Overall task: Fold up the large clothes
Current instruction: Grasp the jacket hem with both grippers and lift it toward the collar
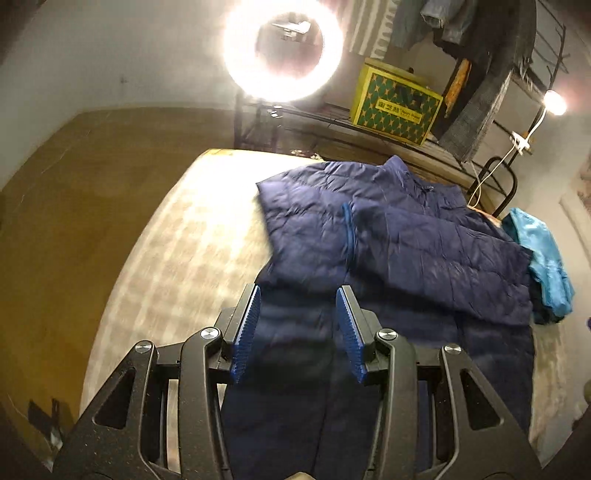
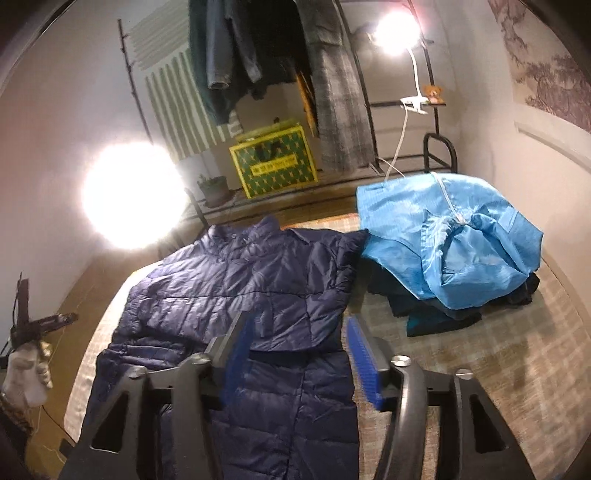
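A large navy quilted jacket (image 1: 391, 236) lies on the checked table (image 1: 177, 258), its sleeves folded in across the chest. It also shows in the right wrist view (image 2: 236, 288). My left gripper (image 1: 298, 295) is open and empty, above the jacket's lower left part. My right gripper (image 2: 298, 325) is open and empty, above the jacket's lower right edge. Neither gripper holds cloth.
A pile of clothes topped by a light blue garment (image 2: 443, 240) sits at the table's right, also seen in the left wrist view (image 1: 543, 254). Behind the table are a ring light (image 1: 280, 48), a yellow-green box (image 2: 273, 162), a clothes rack (image 2: 332, 92) and a clip lamp (image 2: 397, 33).
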`<state>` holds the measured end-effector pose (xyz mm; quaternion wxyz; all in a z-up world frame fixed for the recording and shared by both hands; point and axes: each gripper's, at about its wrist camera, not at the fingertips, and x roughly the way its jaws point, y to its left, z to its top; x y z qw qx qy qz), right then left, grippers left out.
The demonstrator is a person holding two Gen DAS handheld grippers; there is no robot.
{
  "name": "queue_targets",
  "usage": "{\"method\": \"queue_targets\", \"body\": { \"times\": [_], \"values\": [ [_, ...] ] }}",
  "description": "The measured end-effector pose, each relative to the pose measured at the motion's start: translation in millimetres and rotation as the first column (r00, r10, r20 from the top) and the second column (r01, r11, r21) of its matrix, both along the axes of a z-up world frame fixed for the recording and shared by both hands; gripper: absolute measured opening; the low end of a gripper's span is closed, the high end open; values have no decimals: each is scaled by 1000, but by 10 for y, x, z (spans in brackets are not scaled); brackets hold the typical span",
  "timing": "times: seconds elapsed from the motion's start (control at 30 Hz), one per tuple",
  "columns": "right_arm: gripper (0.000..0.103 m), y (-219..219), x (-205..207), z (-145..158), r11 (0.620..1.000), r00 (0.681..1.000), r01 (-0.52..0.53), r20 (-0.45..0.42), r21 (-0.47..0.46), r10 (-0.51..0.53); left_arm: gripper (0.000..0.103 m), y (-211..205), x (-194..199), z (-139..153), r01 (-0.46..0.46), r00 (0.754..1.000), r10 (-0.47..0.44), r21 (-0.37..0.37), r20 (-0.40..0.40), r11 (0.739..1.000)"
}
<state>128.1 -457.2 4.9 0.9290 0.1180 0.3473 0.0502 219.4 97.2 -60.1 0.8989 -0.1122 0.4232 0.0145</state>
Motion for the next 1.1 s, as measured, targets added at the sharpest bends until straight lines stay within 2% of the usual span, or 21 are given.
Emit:
{"method": "queue_targets", "body": {
  "times": [0.07, 0.13, 0.2, 0.37, 0.47, 0.67, 0.73, 0.87, 0.9, 1.0, 1.1],
  "values": [
    [67, 14, -134, 13, 1000, 999, -11, 33, 7, 11, 45, 102, -284, 25, -12, 1000, 12, -13, 6, 1000],
    [71, 38, -261, 26, 1000, 998, -30, 57, -2, 30, 51, 206, -590, 7, -24, 1000, 25, -31, 4, 999],
    [80, 69, -377, 2, 998, 997, -57, 59, -17, 58, 52, 308, -885, -63, -31, 999, 31, -57, -13, 998],
    [81, 98, -711, -215, 991, 991, -131, -31, -25, 130, 52, 503, -1413, -296, -32, 998, 24, -118, -65, 993],
    [81, 52, -964, -360, 990, 986, -143, -90, 7, 143, 52, 643, -1723, -516, -45, 994, 23, -209, -107, 977],
    [81, -92, -1556, -721, 983, 971, -107, -195, 152, 136, 52, 802, -2065, -916, -55, 981, -11, -327, -195, 943],
    [81, -94, -1697, -839, 982, 965, -96, -227, 164, 132, 52, 833, -2106, -1034, -60, 975, -26, -376, -220, 925],
    [81, -77, -2000, -1074, 987, 957, -91, -264, 134, 124, 53, 847, -2274, -1293, -73, 967, -38, -414, -252, 907],
    [81, -90, -2042, -1124, 986, 955, -89, -270, 139, 124, 53, 863, -2317, -1382, -83, 966, -37, -436, -258, 896],
    [81, -162, -2157, -1342, 980, 942, -67, -313, 188, 124, 57, 891, -2379, -1572, -110, 962, -33, -492, -272, 864],
    [81, -215, -2165, -1520, 971, 929, -32, -350, 237, 117, 57, 843, -2358, -1672, -107, 956, -51, -507, -288, 855]
  ]
}}
